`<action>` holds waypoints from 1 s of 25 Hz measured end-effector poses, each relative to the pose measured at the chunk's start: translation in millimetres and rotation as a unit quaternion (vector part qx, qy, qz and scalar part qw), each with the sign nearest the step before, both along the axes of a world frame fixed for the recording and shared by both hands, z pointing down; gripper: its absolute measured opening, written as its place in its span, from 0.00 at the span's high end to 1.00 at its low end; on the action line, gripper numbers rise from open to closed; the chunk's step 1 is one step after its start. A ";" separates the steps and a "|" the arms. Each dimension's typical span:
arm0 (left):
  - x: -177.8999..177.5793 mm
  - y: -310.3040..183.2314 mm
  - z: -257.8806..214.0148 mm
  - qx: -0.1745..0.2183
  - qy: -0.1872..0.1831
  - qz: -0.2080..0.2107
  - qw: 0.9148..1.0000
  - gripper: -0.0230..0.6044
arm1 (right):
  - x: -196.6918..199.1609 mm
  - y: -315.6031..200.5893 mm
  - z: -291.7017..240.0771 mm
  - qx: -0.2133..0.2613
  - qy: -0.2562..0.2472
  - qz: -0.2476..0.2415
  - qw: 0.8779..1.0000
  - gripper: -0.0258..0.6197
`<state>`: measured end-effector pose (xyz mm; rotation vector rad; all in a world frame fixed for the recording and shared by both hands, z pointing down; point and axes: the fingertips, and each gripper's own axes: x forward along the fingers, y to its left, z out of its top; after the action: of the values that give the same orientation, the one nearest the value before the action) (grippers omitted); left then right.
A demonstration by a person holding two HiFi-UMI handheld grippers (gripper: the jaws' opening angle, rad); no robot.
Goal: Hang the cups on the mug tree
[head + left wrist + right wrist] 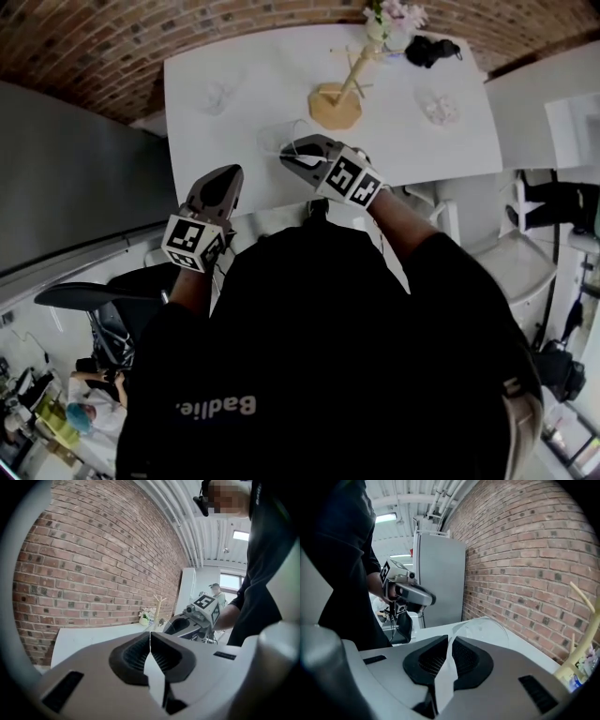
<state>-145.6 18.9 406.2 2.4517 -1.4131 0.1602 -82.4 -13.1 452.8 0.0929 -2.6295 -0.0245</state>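
Tongs first, from the head view: the right tongs (pixel 287 150) were clamped on the wall of a clear cup (pixel 279 137). They held it over the tabletop (pixel 216 56), near and to the left of the tree (pixel 339 94), without touching it. The left tongs (pixel 225 176) were pressed together with nothing in them, off the tabletop's near edge and farther from the tree than the right pair. Two more cups stood on the tabletop, one (pixel 220 96) well left of the tree and one (pixel 438 105) to its right. No peg carried a cup that I could see.

From the left gripper view, its jaws met edge to edge and were empty. The tree stood far ahead, beyond the right tongs.

From the right gripper view, the jaws pinched a thin glass edge, with the cup's body just beyond them. The tree's pegs rose at the far right.

The step in hand looked like carrying this cup to a peg. I could not tell where the cup's handle was. Done well, the cup would be turned so its handle faced a free peg, slid on along the peg's slant, and let go only once seated. Glass held by its rim may slip, so slow travel seemed wise. The idle left tongs could steady the tree's base.
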 end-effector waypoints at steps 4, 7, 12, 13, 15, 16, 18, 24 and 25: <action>20.7 -27.5 0.3 -0.011 0.007 -0.003 1.000 0.95 | 17.3 -15.2 -7.8 -0.025 -0.027 -0.008 0.999 0.88; 33.3 -42.2 5.8 -0.023 0.004 -0.006 1.000 0.92 | 28.8 -26.2 -8.5 -0.042 -0.045 -0.015 0.998 0.88; 52.2 -60.9 22.8 -0.040 0.000 0.003 0.999 0.79 | 42.4 -39.5 -7.0 -0.080 -0.077 -0.035 0.993 0.88; 55.7 -62.8 26.9 -0.042 -0.007 0.011 0.999 0.76 | 44.1 -40.6 -6.7 -0.089 -0.082 -0.039 0.992 0.88; 61.8 -67.3 34.9 -0.046 -0.025 0.028 0.998 0.69 | 47.2 -42.6 -7.8 -0.101 -0.092 -0.052 0.989 0.88; 64.2 -69.8 40.2 -0.050 -0.035 0.037 0.997 0.65 | 48.5 -43.4 -8.8 -0.106 -0.096 -0.059 0.988 0.88; 67.5 -75.0 55.6 -0.064 -0.045 0.055 0.995 0.57 | 50.2 -45.5 -11.3 -0.119 -0.109 -0.066 0.985 0.88; 81.3 -84.3 87.9 -0.093 -0.013 0.143 0.985 0.31 | 45.4 -39.9 -23.9 -0.144 -0.145 -0.101 0.974 0.89; 85.2 -84.6 89.4 -0.093 -0.009 0.165 0.982 0.30 | 44.1 -38.5 -24.9 -0.146 -0.149 -0.106 0.972 0.88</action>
<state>-60.3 -65.7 495.6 2.5103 -0.9396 0.3711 -38.4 -51.6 427.9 -0.3093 -2.8966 0.3275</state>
